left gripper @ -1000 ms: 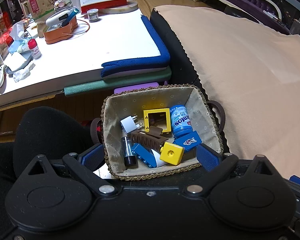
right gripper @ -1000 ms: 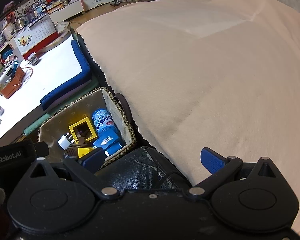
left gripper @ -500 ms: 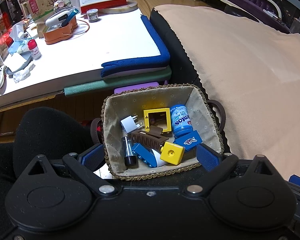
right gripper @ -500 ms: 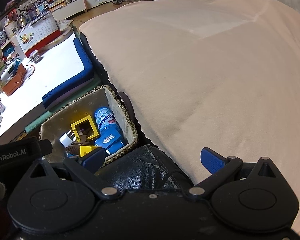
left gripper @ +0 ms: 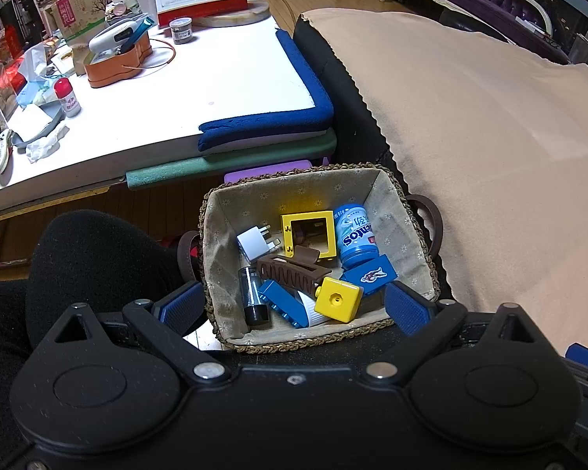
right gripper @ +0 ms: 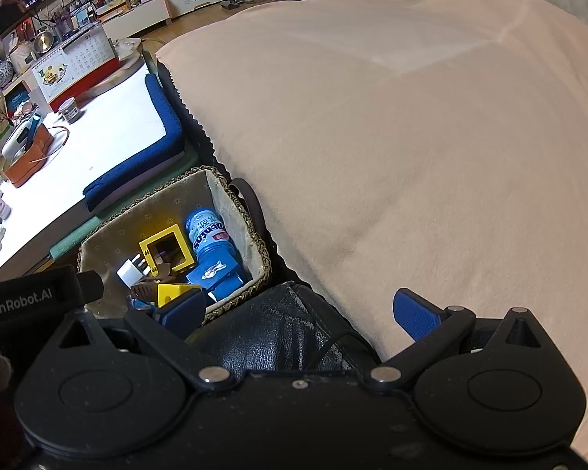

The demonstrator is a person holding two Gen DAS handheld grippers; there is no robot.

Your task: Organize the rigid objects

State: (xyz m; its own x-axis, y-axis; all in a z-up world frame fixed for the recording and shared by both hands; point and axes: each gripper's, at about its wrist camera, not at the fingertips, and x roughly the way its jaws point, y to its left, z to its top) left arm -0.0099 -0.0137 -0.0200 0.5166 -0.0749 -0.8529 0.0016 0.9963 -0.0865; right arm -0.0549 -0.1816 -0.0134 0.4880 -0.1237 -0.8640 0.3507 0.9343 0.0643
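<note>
A woven, cloth-lined basket (left gripper: pixel 215 258) (right gripper: pixel 254 235) sits beside a beige-covered sofa. Inside lie a blue Mentos bottle (left gripper: pixel 356 235) (right gripper: pixel 207 231), a yellow square frame (left gripper: pixel 309 219) (right gripper: pixel 166 250), a white plug adapter (left gripper: pixel 251 243) (right gripper: pixel 129 272), a brown hair clip (left gripper: pixel 290 272), a yellow cube (left gripper: pixel 338 299), blue blocks (left gripper: pixel 368 276) (right gripper: pixel 215 270) and a small dark-capped vial (left gripper: pixel 253 293). My left gripper (left gripper: pixel 292 307) hangs open just over the basket's near rim, empty. My right gripper (right gripper: pixel 298 311) is open and empty over black leather, right of the basket.
The beige blanket (right gripper: pixel 411 137) covers the sofa to the right. A white low table (left gripper: pixel 156 98) with blue and green padded edging stands behind the basket, carrying an orange tray, a calendar, a jar and bottles. A black-clad knee (left gripper: pixel 90 250) is left of the basket.
The left view is unchanged. The right gripper has drifted slightly, so the basket now shows a bit further right in its view.
</note>
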